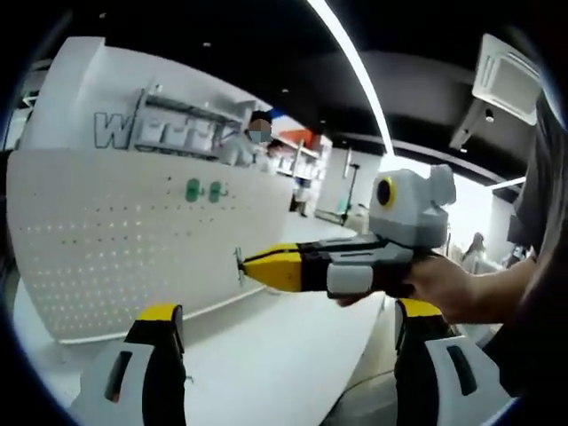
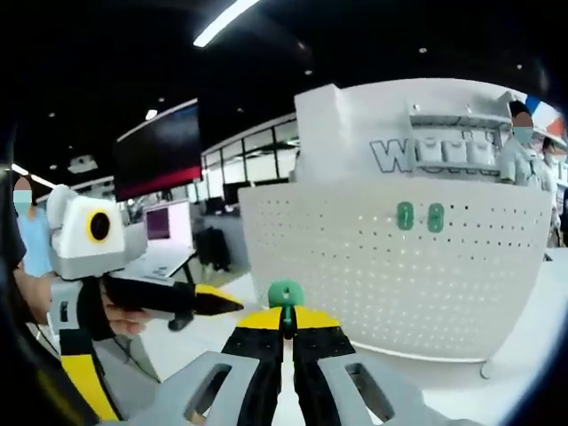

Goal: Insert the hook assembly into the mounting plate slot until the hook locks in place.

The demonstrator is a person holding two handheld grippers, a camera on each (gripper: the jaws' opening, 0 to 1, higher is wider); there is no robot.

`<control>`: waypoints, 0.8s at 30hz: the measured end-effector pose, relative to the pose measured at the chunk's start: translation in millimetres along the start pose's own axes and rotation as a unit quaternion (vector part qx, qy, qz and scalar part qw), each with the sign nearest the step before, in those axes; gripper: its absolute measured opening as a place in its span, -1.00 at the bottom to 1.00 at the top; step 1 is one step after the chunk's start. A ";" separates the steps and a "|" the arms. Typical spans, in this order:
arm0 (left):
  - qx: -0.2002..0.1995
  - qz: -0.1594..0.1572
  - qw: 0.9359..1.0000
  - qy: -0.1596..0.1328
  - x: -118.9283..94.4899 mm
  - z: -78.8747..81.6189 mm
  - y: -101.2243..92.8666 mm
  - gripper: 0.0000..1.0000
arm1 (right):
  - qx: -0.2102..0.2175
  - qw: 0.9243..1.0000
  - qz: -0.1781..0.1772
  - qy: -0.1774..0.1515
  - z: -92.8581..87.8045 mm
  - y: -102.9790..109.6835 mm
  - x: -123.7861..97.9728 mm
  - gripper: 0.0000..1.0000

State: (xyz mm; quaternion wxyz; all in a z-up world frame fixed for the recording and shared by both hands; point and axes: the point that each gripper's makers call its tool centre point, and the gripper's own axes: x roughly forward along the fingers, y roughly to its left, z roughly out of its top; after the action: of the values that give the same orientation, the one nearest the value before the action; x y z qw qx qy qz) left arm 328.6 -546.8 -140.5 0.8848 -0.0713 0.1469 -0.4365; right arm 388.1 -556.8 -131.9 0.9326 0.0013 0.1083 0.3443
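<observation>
A white pegboard mounting plate (image 1: 133, 257) stands upright on a white table, with two green hooks (image 1: 202, 189) seated in its upper rows. In the right gripper view the plate (image 2: 399, 284) faces me, the two green hooks (image 2: 420, 216) high on it. My right gripper (image 2: 286, 321) is shut on a small green hook assembly (image 2: 286, 295), held short of the plate. The left gripper view has that right gripper (image 1: 256, 267) coming in from the right, the hook (image 1: 240, 264) at its tip, close to the plate's right edge. My left gripper (image 1: 288, 311) is open and holds nothing.
The white table (image 1: 293, 355) runs under and in front of the plate. A person's hand (image 1: 448, 288) holds the right gripper. The left gripper (image 2: 213, 304) reaches in from the left in the right gripper view. People stand behind the plate, with shelves and desks beyond.
</observation>
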 end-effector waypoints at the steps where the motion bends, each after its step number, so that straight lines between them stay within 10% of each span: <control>1: -0.002 0.003 1.000 -0.001 -1.1 0.0 1.3 1.00 | -0.003 1.000 -0.009 -0.002 1.5 -6.5 0.2 -0.99; 24: -0.015 0.029 0.999 0.012 -10.7 -9.3 19.4 1.00 | -0.043 0.989 -0.140 -0.026 33.9 -112.2 6.0 -0.99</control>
State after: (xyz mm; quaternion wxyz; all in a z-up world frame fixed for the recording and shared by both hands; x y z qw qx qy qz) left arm 334.0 -526.4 -152.1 0.8939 -0.0747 0.1663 -0.4096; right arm 471.3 -636.1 -108.7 0.9734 -0.0452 0.0678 0.2141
